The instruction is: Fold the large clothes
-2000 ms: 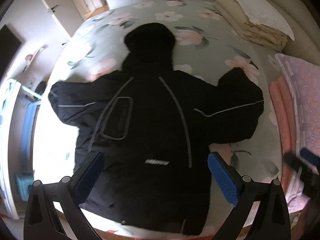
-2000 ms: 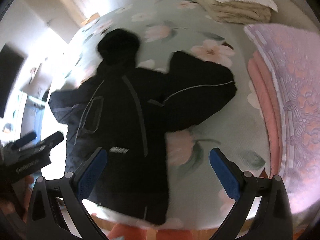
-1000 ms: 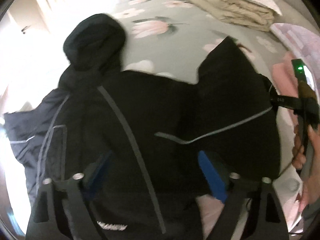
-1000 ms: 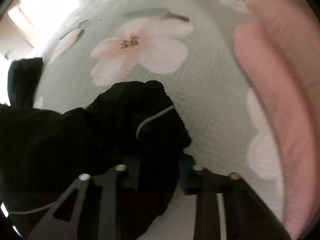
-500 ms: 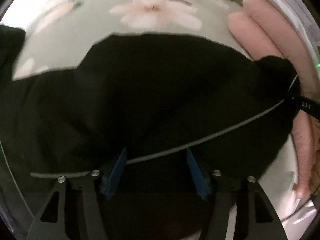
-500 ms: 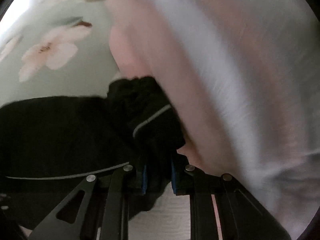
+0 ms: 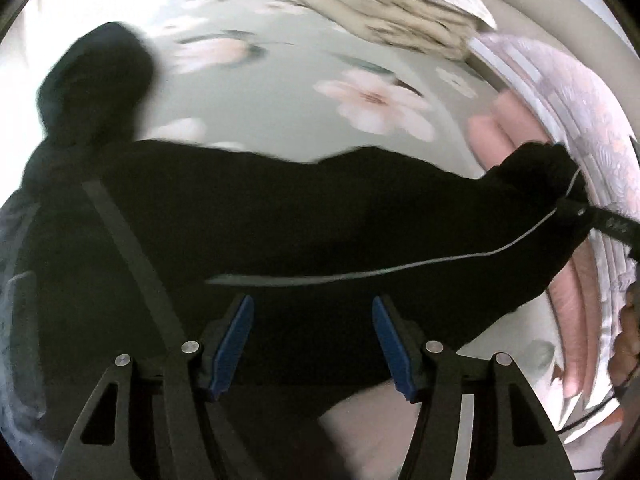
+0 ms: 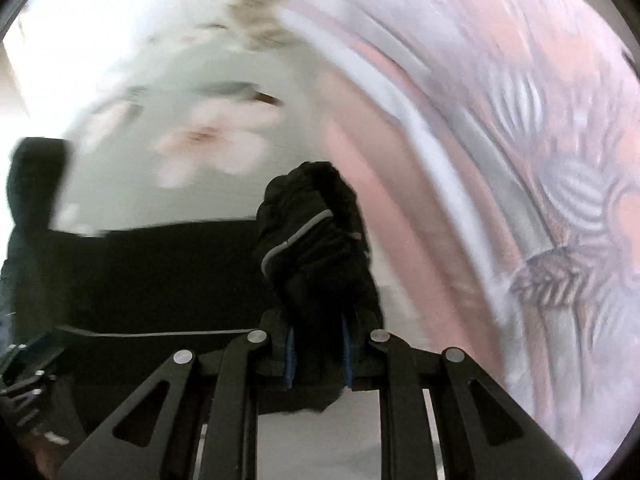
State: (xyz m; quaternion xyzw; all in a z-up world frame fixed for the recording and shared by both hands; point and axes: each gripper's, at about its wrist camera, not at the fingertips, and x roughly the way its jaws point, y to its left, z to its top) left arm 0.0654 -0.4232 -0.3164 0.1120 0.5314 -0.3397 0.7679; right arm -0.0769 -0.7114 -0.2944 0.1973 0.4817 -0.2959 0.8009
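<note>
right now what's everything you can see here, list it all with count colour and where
jacket: one, black with thin grey piping, spread on the bed, hood toward the far left
sleeve: one, black, pulled out to the right, its cuff end clamped
bedspread: one, pale green with pink flowers, under the jacket
folded bedding: one stack, cream, far end of the bed
quilt: one, lilac patterned with pink layers, along the right edge
left gripper: one, black with blue pads, over the jacket's shoulder area; jaws have just been closing, pads apart, not clearly pressing on cloth
right gripper: one, black with blue pads, shut on the sleeve
hand: one, partly seen at the right edge
</note>
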